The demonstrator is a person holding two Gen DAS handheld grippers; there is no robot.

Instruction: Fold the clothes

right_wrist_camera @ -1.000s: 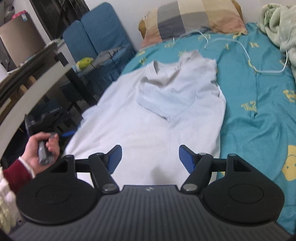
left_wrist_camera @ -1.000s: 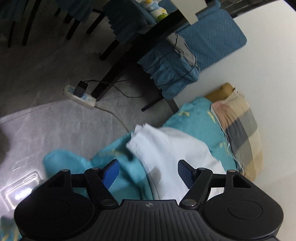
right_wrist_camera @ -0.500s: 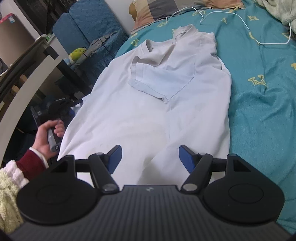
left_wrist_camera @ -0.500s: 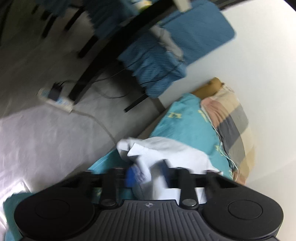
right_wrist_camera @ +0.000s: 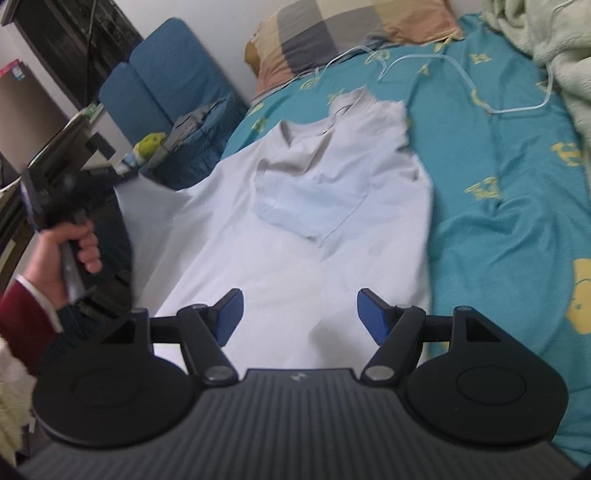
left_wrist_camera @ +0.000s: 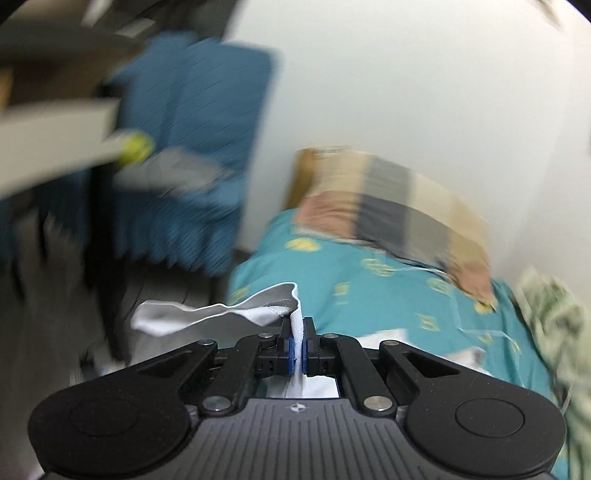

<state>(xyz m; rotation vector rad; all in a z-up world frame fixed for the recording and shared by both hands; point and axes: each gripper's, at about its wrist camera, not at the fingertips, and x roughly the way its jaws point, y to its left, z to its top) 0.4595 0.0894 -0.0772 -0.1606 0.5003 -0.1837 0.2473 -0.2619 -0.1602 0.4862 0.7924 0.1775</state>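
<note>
A white T-shirt [right_wrist_camera: 295,229] lies spread on the teal bedsheet [right_wrist_camera: 498,206], its right sleeve folded in over the chest. My left gripper [left_wrist_camera: 299,345] is shut on the shirt's left sleeve edge [left_wrist_camera: 221,314] and holds it lifted off the bed. In the right wrist view the left gripper [right_wrist_camera: 55,206] appears at the left, held by a hand, with the shirt's side raised toward it. My right gripper [right_wrist_camera: 297,314] is open and empty above the shirt's lower part.
A checked pillow [right_wrist_camera: 351,33] lies at the head of the bed against the wall. A pale green blanket [right_wrist_camera: 554,55] is bunched at the right. A white cable [right_wrist_camera: 461,74] lies on the sheet. A blue chair [right_wrist_camera: 166,96] and dark desk [right_wrist_camera: 55,147] stand left of the bed.
My left gripper has shut on the shirt's sleeve edge and lifted it, swinging toward the bed. The right gripper stayed open above the shirt, shifting only slightly.
</note>
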